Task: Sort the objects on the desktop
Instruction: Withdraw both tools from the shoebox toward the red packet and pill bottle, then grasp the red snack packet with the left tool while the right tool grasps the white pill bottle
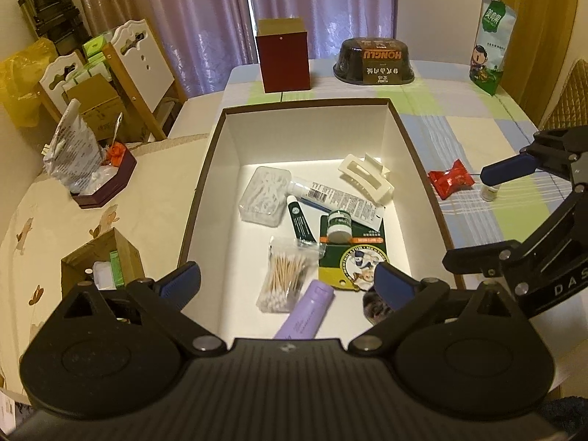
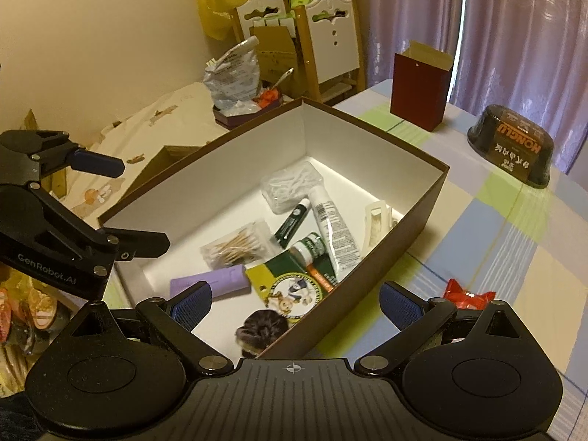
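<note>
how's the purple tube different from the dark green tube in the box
The purple tube is thicker and pale lilac; the dark green tube is slim and dark with a white cap. The purple tube lies at the box's near end, the dark green tube nearer the middle. Both lie flat on the box floor.

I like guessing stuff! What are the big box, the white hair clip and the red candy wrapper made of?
The big box looks like cardboard: thin straight walls, matte white inside, brown outside. The white hair clip seems hard plastic, smooth and slightly glossy. The red candy wrapper looks like shiny crinkled foil or plastic film; I can't tell which.
</note>
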`<state>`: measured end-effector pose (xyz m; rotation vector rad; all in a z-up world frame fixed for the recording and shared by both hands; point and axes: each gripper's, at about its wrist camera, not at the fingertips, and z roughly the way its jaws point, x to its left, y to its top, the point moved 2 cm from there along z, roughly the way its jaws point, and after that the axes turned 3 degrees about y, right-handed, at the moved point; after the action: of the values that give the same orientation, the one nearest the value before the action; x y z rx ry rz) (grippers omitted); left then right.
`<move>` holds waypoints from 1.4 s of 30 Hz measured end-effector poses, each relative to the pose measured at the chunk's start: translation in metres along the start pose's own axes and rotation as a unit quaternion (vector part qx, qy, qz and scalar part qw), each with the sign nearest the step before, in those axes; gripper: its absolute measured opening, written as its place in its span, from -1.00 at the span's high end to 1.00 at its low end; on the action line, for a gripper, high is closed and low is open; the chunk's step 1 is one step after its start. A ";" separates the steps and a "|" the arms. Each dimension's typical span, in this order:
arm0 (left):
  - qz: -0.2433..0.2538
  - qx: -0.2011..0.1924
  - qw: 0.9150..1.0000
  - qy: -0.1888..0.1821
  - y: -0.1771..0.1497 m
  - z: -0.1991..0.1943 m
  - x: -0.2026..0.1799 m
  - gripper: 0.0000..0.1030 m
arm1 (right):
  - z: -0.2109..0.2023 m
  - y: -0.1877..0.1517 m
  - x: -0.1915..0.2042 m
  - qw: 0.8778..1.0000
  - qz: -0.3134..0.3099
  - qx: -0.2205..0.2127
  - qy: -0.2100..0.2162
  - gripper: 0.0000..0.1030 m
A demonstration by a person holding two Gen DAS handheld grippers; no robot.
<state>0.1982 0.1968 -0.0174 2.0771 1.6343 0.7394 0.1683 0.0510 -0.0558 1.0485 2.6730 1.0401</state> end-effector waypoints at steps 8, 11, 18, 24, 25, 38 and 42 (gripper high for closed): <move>-0.021 -0.003 1.000 0.006 -0.020 -0.028 -0.007 -0.94 | -0.018 -0.013 0.011 1.000 -0.003 -0.012 0.017 -0.94; -0.028 -0.002 1.000 0.009 -0.027 -0.038 -0.013 -0.95 | -0.025 -0.018 0.012 1.000 -0.005 -0.016 0.020 -0.94; -0.043 0.007 0.999 0.017 -0.046 -0.053 -0.033 -0.98 | -0.041 -0.038 0.005 0.999 0.001 -0.014 0.031 -0.94; -0.061 0.018 0.998 0.028 -0.057 -0.061 -0.052 -0.98 | -0.053 -0.057 -0.003 0.999 -0.001 -0.008 0.044 -0.94; -0.064 0.019 0.997 0.030 -0.059 -0.063 -0.055 -0.98 | -0.055 -0.059 -0.005 0.999 -0.001 -0.008 0.046 -0.94; -0.091 0.009 0.996 0.017 -0.071 -0.075 -0.124 -0.95 | -0.087 -0.102 -0.069 1.000 0.021 -0.008 0.008 -0.94; -0.079 0.004 0.997 0.001 -0.063 -0.066 -0.151 -0.89 | -0.096 -0.120 -0.099 0.999 0.034 -0.007 -0.020 -0.94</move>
<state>0.0826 0.0646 -0.0278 1.9259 1.7809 0.6837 0.1455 -0.1296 -0.0724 1.1531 2.6116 1.0371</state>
